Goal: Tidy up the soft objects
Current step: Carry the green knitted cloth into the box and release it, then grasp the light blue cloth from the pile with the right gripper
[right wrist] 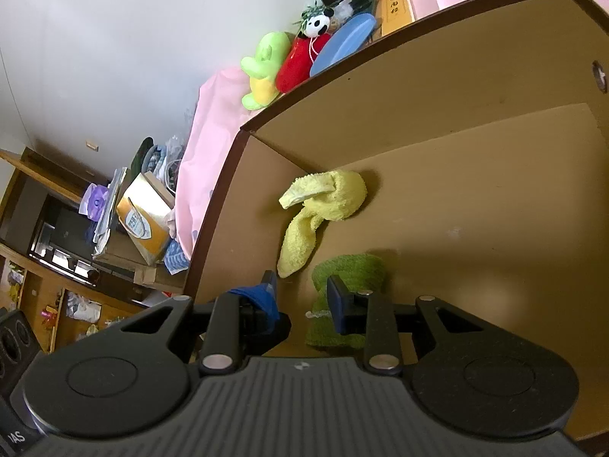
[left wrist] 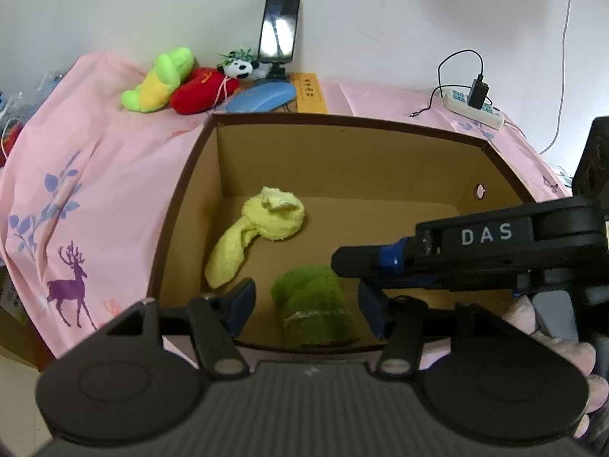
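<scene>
Cardboard box (left wrist: 380, 125) sits open-topped on a pink deer-print cloth (left wrist: 95, 152).

Two soft items lie on the box floor. The yellow fluffy cloth (left wrist: 262, 228) is loosely bunched near the box's left wall, w/ one end trailing toward the camera. The green rolled cloth (left wrist: 312, 304) is closer to the near wall, just beside the yellow one's tail and apart from it.

Left claw (left wrist: 308, 306) is inside the box w/ fingers apart. The green roll lies btwn them, and a gap shows on the left side, so no pads are pressing on it.

Right claw (right wrist: 302, 301) comes in from the right of the left-wrist view, above the green roll. Its fingers stand a little apart w/ nothing gripped, and blue tape wraps one finger. A person's hand (left wrist: 552, 342) shows at the right edge of the left-wrist view, on the right claw's handle.

Still outside the box, at the back by the wall:
- green-and-yellow plush (left wrist: 160, 80), touching the red plush (left wrist: 198, 89)
- small panda plush (left wrist: 239, 66), behind the red one
- blue oval item (left wrist: 262, 99), near the box's far rim; can't tell what it is

Phone on a stand (left wrist: 279, 26) is upright behind them. Power strip (left wrist: 475, 108) w/ a black charger plugged in sits far right on the cloth.
</scene>
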A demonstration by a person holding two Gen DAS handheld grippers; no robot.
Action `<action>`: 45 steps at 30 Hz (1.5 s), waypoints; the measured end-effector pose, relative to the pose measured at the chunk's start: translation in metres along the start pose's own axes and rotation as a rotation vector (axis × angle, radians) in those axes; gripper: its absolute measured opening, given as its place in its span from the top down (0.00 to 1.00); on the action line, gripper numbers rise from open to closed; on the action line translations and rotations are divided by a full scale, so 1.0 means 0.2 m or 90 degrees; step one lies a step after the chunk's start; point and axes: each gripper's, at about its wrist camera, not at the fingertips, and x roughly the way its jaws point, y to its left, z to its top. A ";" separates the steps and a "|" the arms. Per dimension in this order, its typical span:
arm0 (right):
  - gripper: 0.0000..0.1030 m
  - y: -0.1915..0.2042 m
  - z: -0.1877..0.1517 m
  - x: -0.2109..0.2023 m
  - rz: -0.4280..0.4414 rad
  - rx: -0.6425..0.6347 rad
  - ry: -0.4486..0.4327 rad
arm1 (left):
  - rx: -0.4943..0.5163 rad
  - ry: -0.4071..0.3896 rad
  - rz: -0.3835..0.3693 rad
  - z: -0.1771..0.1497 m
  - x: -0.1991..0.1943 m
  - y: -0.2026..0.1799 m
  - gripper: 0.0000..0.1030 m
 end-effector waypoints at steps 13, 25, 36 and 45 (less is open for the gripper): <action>0.87 0.02 -0.05 -0.11 -0.014 -0.026 -0.032 | 0.012 -0.038 0.034 0.02 -0.13 -0.05 0.41; 0.87 0.08 -0.12 -0.22 -0.008 -0.065 -0.060 | 0.022 -0.053 0.039 -0.03 -0.23 -0.12 0.40; 0.87 0.09 -0.22 -0.35 0.009 -0.084 -0.087 | 0.037 -0.024 0.012 -0.15 -0.28 -0.21 0.40; 0.87 -0.03 -0.31 -0.52 -0.033 -0.078 -0.108 | 0.101 0.039 -0.074 -0.25 -0.16 -0.48 0.40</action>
